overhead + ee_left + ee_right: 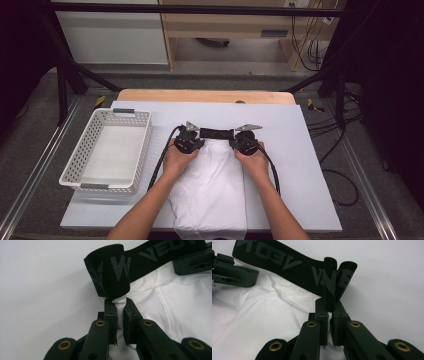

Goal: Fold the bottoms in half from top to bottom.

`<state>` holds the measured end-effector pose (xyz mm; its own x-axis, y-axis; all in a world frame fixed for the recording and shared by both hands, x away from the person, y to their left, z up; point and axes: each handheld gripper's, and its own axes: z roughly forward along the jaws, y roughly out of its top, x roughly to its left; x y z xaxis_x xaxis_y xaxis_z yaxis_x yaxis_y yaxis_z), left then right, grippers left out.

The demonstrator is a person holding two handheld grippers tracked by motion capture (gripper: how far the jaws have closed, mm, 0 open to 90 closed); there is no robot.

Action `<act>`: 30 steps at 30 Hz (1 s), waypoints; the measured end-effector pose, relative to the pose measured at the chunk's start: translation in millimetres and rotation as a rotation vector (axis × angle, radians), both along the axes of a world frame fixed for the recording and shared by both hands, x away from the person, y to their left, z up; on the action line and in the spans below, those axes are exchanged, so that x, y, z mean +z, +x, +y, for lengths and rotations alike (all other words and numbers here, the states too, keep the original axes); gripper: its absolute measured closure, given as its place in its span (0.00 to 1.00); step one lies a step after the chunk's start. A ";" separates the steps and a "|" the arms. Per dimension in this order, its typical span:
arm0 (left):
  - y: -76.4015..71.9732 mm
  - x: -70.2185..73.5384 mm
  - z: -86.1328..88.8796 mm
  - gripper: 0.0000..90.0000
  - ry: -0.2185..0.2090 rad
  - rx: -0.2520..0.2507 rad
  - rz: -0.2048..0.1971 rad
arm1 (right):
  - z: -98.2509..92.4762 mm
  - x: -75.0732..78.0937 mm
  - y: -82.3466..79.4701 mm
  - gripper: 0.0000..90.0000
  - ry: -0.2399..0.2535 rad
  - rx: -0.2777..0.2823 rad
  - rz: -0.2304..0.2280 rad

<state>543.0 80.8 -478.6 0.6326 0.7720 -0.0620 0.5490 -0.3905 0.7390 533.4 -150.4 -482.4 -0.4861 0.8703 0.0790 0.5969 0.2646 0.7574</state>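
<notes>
left gripper (120,305) fingers — clamped on white garment (212,185) | right gripper (331,307) fingers — clamped on its black waistband (217,133) | tabletop (300,165)

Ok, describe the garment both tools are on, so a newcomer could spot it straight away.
Start at the pale sheet covering the table, with a white perforated basket on its left side. To the right of the basket, mid-sheet, lies a folded white garment, reaching to the near edge. Its black elastic waistband with grey lettering marks it out, pinched at either end by the left tool and right tool.
</notes>
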 end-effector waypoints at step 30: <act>-0.7 130.4 12.0 0.95 -0.059 0.022 -0.249 | 3.3 130.2 5.7 0.97 0.060 0.028 -0.225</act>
